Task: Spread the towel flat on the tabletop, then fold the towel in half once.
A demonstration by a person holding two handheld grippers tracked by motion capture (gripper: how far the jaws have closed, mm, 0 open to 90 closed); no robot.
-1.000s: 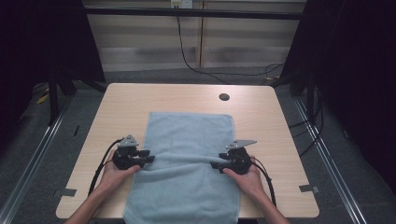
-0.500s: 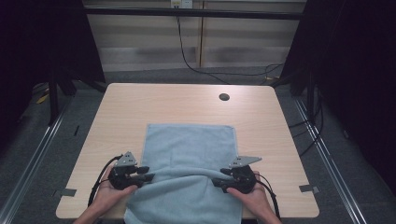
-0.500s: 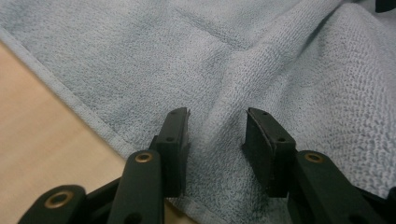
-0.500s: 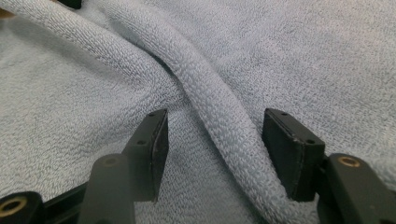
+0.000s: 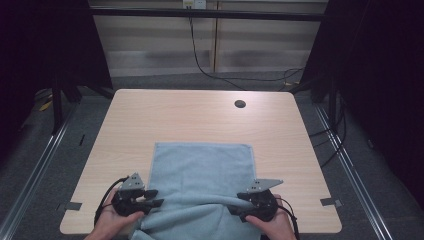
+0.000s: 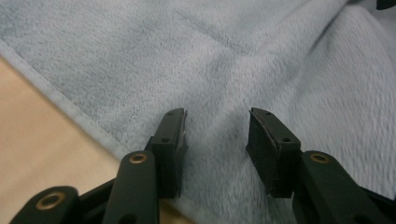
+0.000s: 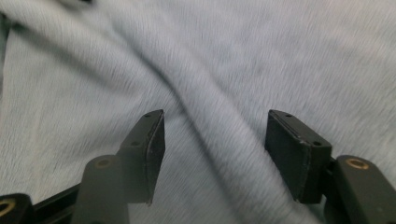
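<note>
A light blue towel lies on the wooden table, and its near part is bunched into a ridge that hangs over the front edge. At the towel's left side is my left gripper, held in a hand. Its jaws have just been opening and stand apart over the cloth, left gripper pressing on nothing. My right gripper is at the towel's right side. Its jaws have also just been opening, and a fold of the towel runs loose through the right gripper.
A round cable hole sits near the table's far right. Bare tabletop lies beyond and beside the towel. Black cables trail from both grippers by the front edge. Metal rails and dark floor flank the table.
Both hands came back toward the table's front edge, and the towel slid nearer with them. The ridge between the grippers now lies at the front edge.
</note>
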